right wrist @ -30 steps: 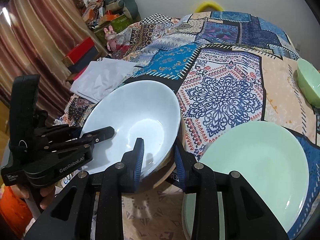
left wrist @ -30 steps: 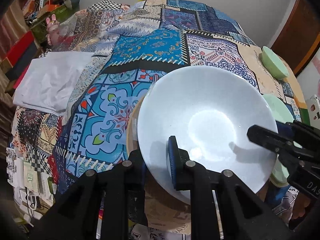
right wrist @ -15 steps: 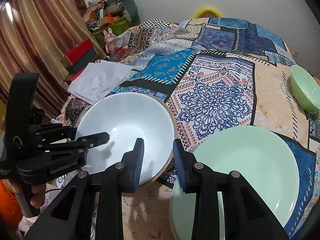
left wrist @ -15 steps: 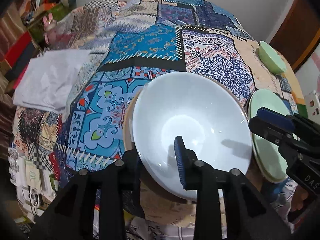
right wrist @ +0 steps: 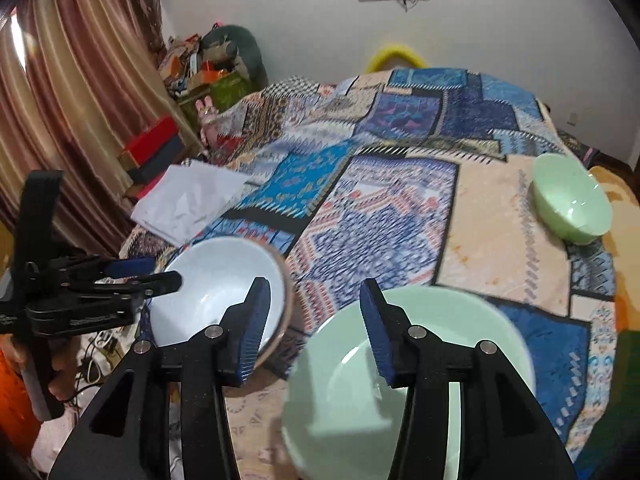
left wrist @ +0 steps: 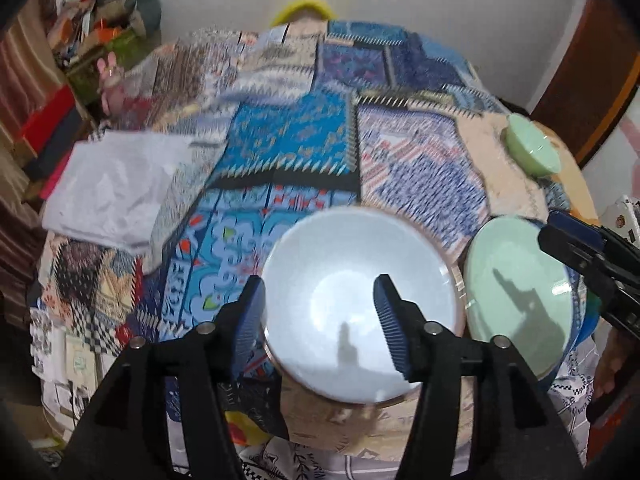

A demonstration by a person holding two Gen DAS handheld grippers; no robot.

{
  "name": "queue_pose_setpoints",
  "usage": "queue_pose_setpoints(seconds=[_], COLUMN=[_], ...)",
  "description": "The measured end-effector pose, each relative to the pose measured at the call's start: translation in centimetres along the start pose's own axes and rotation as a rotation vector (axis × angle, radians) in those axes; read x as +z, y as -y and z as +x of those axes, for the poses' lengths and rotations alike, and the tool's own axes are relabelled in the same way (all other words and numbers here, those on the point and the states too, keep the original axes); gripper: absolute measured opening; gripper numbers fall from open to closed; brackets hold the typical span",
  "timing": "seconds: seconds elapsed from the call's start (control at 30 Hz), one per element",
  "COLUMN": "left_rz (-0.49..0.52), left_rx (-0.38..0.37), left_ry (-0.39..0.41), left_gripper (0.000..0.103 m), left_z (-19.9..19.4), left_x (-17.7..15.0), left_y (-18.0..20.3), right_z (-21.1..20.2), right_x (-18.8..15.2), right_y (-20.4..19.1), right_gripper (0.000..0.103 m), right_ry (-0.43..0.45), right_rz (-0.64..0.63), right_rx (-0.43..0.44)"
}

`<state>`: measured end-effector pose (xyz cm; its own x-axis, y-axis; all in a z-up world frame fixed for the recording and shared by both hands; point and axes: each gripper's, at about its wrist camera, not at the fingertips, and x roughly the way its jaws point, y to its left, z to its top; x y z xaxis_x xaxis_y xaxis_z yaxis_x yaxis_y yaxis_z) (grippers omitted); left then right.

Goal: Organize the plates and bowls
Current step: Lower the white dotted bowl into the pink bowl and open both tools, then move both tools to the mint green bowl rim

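Now the left gripper (left wrist: 320, 320) hangs above the white bowl (left wrist: 360, 304), its jaws opening and its blue pads clear of the rim, gripping nothing. Likewise the right gripper (right wrist: 312, 328) is opening over the gap between the white bowl and the pale green plate (right wrist: 408, 392), with nothing pinched between its pads. Both dishes sit side by side at the near edge of the bed's patchwork cover (right wrist: 380, 216). Farther off, near the right edge, rests a small green bowl (right wrist: 572, 200). A folded white cloth (left wrist: 116, 188) lies to the left.
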<state>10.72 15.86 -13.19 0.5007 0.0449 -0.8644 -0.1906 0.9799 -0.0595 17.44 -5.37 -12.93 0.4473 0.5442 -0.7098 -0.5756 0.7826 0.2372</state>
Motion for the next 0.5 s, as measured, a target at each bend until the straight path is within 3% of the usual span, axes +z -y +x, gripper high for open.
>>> queue_pose_setpoints(seconds=[0.13,0.37,0.5], left_rz=[0.021,0.073,0.110], left_rx=[-0.005,-0.053,-0.082], left_ry=[0.079,0.163,0.215], left_gripper=[0.069,0.074,0.088], left_z=[-2.0,-3.8,-3.8], left_x=[1.6,4.8,7.0], left_y=[2.0,6.9,10.4], right_z=[-1.6,-4.3,-5.3], right_x=[0.7,1.8,2.3], right_y=[1.8,6.5,9.8], right_gripper=[0.050,0.060,0.063], right_ry=[0.041,0.110,0.133], right_rz=[0.003,0.035,0.068], right_rx=[-0.025,-0.094,-0.141])
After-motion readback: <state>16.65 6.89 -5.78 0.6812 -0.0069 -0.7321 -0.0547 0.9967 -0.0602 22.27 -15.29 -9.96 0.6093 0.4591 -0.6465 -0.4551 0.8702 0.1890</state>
